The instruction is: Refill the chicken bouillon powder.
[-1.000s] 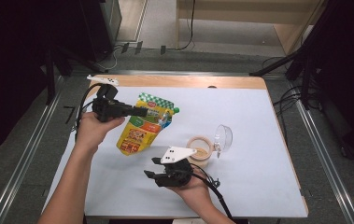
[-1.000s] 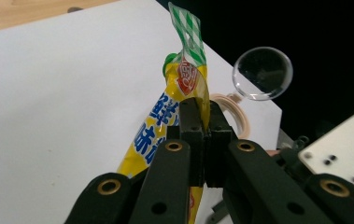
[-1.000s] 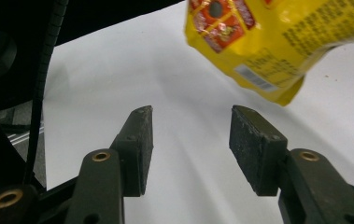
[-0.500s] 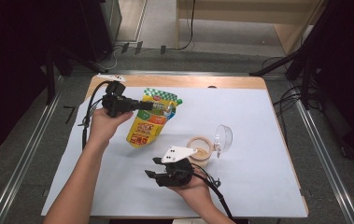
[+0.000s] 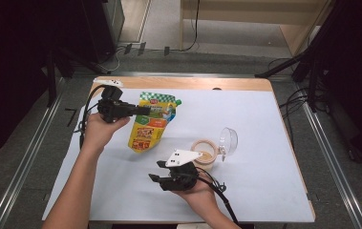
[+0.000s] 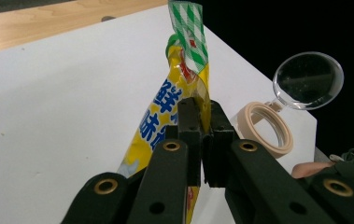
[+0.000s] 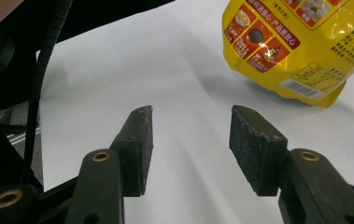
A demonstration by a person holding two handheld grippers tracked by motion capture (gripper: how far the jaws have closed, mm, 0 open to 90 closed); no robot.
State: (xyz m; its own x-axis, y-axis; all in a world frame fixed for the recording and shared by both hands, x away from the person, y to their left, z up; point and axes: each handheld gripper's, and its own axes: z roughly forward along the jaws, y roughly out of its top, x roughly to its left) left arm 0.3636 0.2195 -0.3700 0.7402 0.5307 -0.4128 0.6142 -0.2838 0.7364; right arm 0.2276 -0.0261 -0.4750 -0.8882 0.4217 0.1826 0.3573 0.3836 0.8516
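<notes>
A yellow food pouch (image 5: pixel 149 125) with a green-checked top stands tilted up off the white table sheet, its bottom corner touching the sheet. My left gripper (image 5: pixel 143 110) is shut on its upper edge; in the left gripper view the pouch (image 6: pixel 177 100) is pinched edge-on between the black pads. My right gripper (image 5: pixel 154 171) rests low at the front of the table, open with nothing between its jaws. The right gripper view has the pouch's lower end (image 7: pixel 296 46) ahead to the right of the open gripper (image 7: pixel 191 133).
A small beige jar (image 5: pixel 204 151) with its clear hinged lid (image 5: pixel 228 140) swung open stands right of the pouch, close behind the right gripper. The jar (image 6: pixel 264 130) and lid (image 6: pixel 308 80) also lie beyond the pouch in the left gripper view. The wooden table edge (image 5: pixel 183 83) runs along the back.
The left gripper has lifted the pouch's top, raising it from flat on the sheet to a tilted stand, and shifted it slightly right. The right gripper has stayed still.
</notes>
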